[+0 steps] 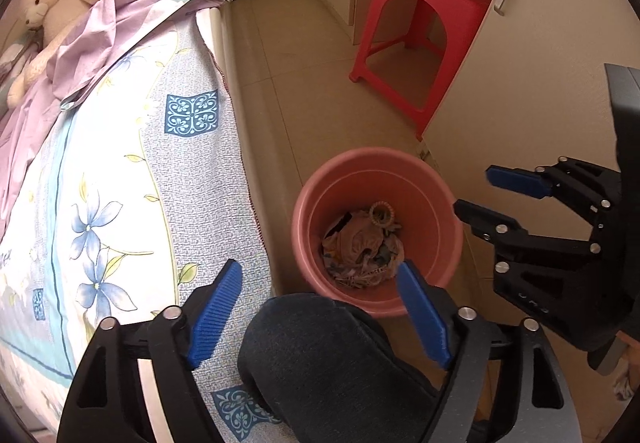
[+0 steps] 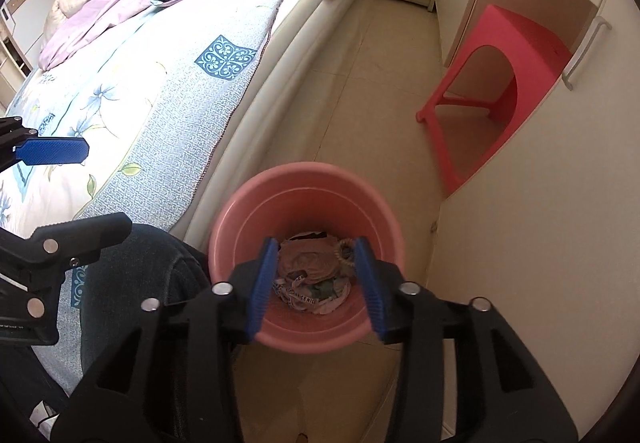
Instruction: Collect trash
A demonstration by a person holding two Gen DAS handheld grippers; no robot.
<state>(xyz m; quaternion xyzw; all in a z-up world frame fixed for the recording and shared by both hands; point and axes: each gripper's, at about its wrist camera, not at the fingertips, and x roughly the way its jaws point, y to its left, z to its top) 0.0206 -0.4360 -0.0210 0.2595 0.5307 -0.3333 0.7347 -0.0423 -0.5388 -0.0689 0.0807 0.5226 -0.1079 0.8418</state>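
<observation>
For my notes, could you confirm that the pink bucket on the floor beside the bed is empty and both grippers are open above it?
Not quite: the pink bucket is not empty. The right wrist view shows crumpled trash lying at its bottom. The rest holds: the bucket stands on the floor beside the bed, and the left gripper and right gripper are both open above it.

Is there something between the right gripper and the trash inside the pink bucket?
Nothing visible. The right gripper hangs open above the pink bucket, whose mouth is uncovered, and the trash shows straight between its fingers.
</observation>
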